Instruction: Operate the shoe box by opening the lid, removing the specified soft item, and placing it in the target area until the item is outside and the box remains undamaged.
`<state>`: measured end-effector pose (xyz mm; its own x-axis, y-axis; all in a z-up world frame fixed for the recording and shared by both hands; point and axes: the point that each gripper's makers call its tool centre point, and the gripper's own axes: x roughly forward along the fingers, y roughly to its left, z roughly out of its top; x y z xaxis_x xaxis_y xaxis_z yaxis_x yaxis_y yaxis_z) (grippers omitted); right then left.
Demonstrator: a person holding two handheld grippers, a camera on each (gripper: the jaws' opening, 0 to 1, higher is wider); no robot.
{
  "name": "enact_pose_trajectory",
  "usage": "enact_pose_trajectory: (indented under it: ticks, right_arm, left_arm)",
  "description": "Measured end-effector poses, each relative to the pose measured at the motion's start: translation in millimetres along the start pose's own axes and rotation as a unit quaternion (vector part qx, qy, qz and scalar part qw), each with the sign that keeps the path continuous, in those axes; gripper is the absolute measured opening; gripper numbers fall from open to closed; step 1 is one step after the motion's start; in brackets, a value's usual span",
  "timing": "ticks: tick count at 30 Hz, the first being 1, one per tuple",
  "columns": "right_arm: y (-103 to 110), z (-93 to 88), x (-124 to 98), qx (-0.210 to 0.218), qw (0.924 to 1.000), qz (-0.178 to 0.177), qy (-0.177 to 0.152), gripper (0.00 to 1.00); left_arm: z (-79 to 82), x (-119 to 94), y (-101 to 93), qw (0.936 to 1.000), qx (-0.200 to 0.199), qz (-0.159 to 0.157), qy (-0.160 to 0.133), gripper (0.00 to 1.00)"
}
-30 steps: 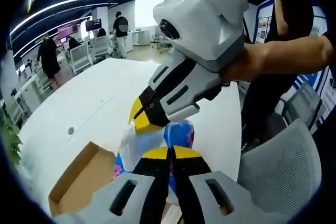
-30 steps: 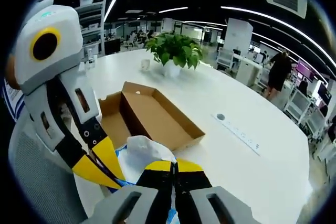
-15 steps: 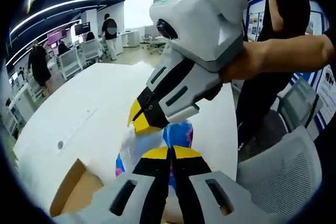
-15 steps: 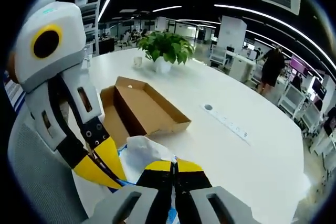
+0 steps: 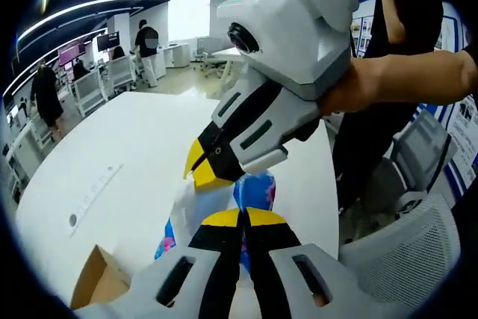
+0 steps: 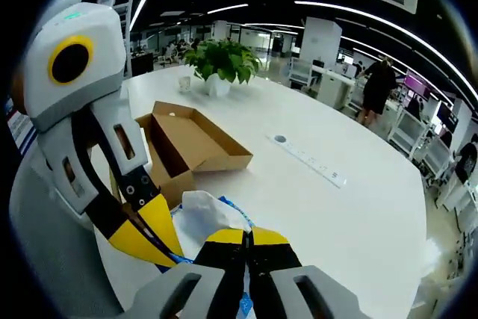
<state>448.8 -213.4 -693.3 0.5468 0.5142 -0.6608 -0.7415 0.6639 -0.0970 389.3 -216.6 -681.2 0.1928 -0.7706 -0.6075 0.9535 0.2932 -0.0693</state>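
Note:
A soft white, blue and pink item [image 5: 252, 192] hangs above the white table [image 5: 127, 155], held by both grippers. My left gripper [image 5: 243, 218] is shut on its near edge. The right gripper [image 5: 202, 169] enters from the upper right and is shut on the item's top. In the right gripper view my right gripper [image 6: 246, 238] pinches the white and blue soft item [image 6: 205, 214], with the left gripper [image 6: 146, 233] clamped on it from the left. The open brown shoe box [image 6: 190, 143] lies on the table behind, lid flat. A corner of the box [image 5: 101, 282] shows at lower left.
A potted green plant [image 6: 216, 61] and a small cup [image 6: 184, 84] stand at the table's far end. A power strip [image 6: 310, 160] lies on the table to the right. A grey mesh chair [image 5: 407, 252] stands close by. People and desks fill the office behind.
Both grippers have carried the soft item away from the box, which now shows smaller and farther left in both views. The grips have not changed.

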Motion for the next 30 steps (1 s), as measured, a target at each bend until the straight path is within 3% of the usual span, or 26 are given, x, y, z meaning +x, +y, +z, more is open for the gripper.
enact_pose_trajectory:
  ticks: [11,30]
  right_arm:
    - [-27.9,-18.9,-12.7,0.011,0.9998,-0.017,0.007,0.0]
    - [-73.9,-59.0,-21.5,0.031,0.9982,-0.041,0.03,0.0]
  left_arm:
    - [18.4,32.8,-2.8,0.9998,0.009,-0.019,-0.004,0.0]
    - [29.8,90.0,1.0,0.9985,0.012,-0.052,0.002,0.0]
